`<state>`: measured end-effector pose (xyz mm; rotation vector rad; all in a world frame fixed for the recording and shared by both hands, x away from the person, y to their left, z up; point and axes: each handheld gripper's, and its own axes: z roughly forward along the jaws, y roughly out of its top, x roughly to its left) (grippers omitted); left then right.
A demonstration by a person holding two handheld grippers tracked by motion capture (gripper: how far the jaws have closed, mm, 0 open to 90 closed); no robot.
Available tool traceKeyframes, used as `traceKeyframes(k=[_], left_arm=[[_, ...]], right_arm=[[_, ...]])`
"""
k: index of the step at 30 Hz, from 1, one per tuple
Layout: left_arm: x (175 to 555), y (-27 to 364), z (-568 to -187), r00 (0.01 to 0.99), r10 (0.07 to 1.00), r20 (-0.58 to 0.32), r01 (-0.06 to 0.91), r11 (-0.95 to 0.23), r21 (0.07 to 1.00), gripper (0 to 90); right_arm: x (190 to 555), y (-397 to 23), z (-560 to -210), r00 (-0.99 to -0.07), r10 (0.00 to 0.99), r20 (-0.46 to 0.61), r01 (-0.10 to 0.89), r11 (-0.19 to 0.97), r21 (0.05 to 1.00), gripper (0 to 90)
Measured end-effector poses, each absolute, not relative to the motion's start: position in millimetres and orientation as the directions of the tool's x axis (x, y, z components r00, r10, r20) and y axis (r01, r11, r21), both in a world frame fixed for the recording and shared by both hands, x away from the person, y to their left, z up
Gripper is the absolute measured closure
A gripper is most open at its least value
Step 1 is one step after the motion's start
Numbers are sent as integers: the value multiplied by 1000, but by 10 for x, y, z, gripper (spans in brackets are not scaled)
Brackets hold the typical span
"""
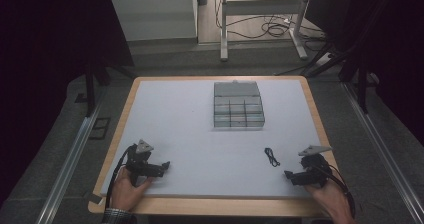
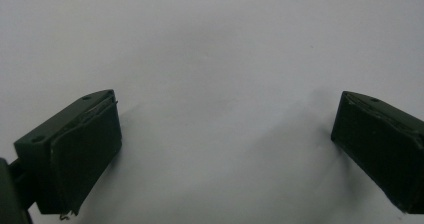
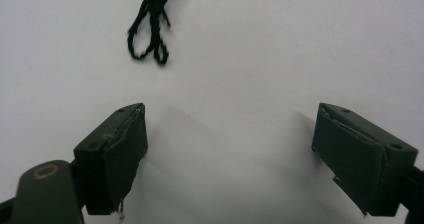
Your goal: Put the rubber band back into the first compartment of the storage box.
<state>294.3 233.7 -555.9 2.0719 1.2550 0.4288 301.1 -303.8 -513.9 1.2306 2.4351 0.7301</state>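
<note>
Evidently we rest our left gripper (image 1: pixel 159 168) near the surface's front-left corner, jaws spread wide and empty. A divided organiser box (image 1: pixel 238 105) waits by the far edge. The black cord (image 1: pixel 271 157) lies just ahead of our right gripper (image 1: pixel 290 176), equally agape, ready to pinch.

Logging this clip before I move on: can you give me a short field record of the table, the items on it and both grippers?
surface: pale mat on a wood-edged table
box: clear compartment box, far centre, lid open
cord: small black cord, lying loose, nearer the right gripper
left gripper: open, empty, near left edge
right gripper: open, empty, cord ahead of its jaws
contact: neither gripper touches box or cord
</note>
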Motion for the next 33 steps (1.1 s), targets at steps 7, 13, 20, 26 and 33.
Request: traceKeyframes(k=[7,13,20,26,33], left_arm=[[2943,2336,-5560,483,873,-60,653,-314,689,0],[2943,2336,-5560,484,873,-60,653,-314,689,0],[2943,2336,-5560,483,873,-60,653,-314,689,0],[2943,2337,-5560,484,873,-60,653,-315,689,0],[2943,2336,-5559,484,873,-60,653,-314,689,0]], right_arm=[[2981,-3058,-5173,-594,804,-37,638,498,588,80],[2976,-3046,-5182,-589,808,-36,640,492,591,66],[2968,-3032,-5191,-572,819,-38,643,477,600,62],[2977,-3025,-5184,-577,816,-40,645,485,591,62],[2986,-3017,-5176,-577,815,-43,649,490,582,64]])
